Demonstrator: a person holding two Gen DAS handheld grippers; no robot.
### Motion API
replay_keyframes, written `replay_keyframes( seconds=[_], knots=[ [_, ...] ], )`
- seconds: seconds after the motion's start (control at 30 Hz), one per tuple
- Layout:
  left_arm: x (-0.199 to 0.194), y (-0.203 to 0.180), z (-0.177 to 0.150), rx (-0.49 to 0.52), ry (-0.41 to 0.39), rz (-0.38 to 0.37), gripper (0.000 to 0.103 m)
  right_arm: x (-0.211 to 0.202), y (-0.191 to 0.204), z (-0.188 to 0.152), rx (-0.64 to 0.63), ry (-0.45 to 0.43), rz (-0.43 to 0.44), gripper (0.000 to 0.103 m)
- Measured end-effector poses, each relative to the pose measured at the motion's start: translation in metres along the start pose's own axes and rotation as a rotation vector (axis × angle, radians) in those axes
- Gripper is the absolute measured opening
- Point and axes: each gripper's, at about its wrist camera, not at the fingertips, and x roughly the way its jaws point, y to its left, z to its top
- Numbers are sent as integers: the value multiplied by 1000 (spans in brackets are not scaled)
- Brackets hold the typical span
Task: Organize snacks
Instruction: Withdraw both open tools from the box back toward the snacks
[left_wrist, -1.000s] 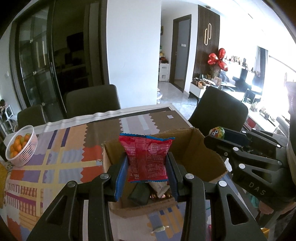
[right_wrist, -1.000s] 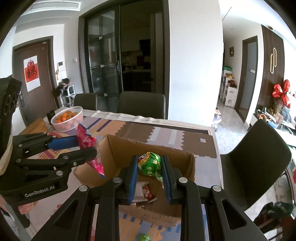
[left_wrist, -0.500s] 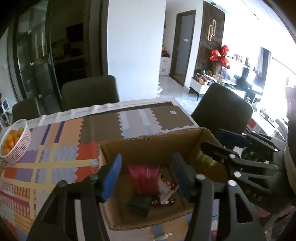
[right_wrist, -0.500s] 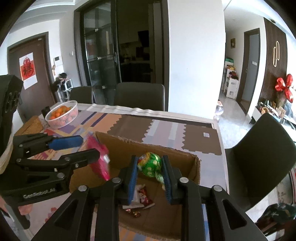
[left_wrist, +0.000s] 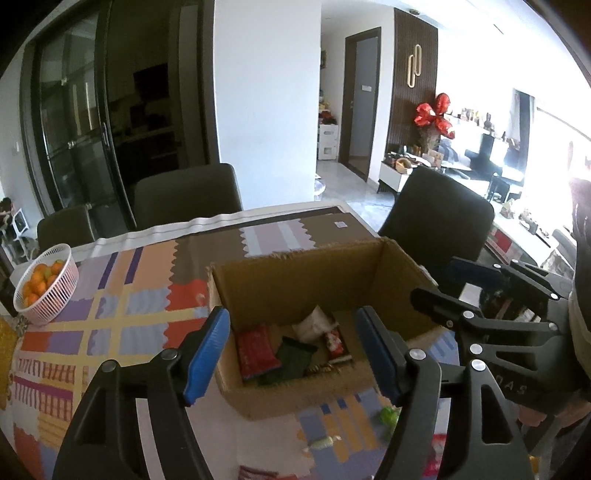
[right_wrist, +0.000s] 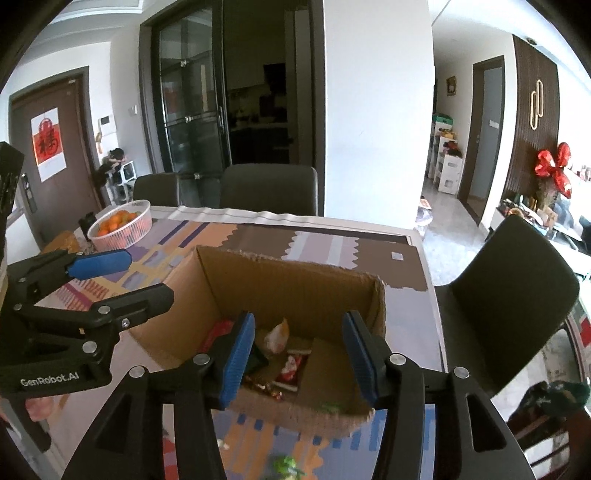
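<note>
Snacks are what both of my grippers carried a second ago, a red packet in the left and a green wrapped sweet in the right; now both are let go. My left gripper (left_wrist: 293, 350) hangs with its blue pads spread wide and nothing between them, and my right gripper (right_wrist: 299, 358) is just as wide and bare. Nearest me, a few loose sweets (left_wrist: 388, 417) lie blurred on the patterned tablecloth (left_wrist: 110, 314) in front of the cardboard box (left_wrist: 325, 266), so I judge the job is not over. Inside the box, the red packet (left_wrist: 256, 350) now lies flat on the bottom beside a dark green packet (left_wrist: 291, 360), a white one (left_wrist: 314, 326) and a small red one (left_wrist: 334, 341). A green blur (right_wrist: 332, 406) at the box's near inner wall may be the sweet I dropped; I cannot tell for sure. Farther off, to the left, stands a basket of oranges (left_wrist: 46, 284), well apart from the box.
</note>
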Motion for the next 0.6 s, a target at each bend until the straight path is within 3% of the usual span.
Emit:
replay_keyframes(
  seconds=[0.6],
  knots=[
    [-66, -34, -69, 49, -18, -6, 80, -69, 9, -67, 69, 16, -50, 59]
  ],
)
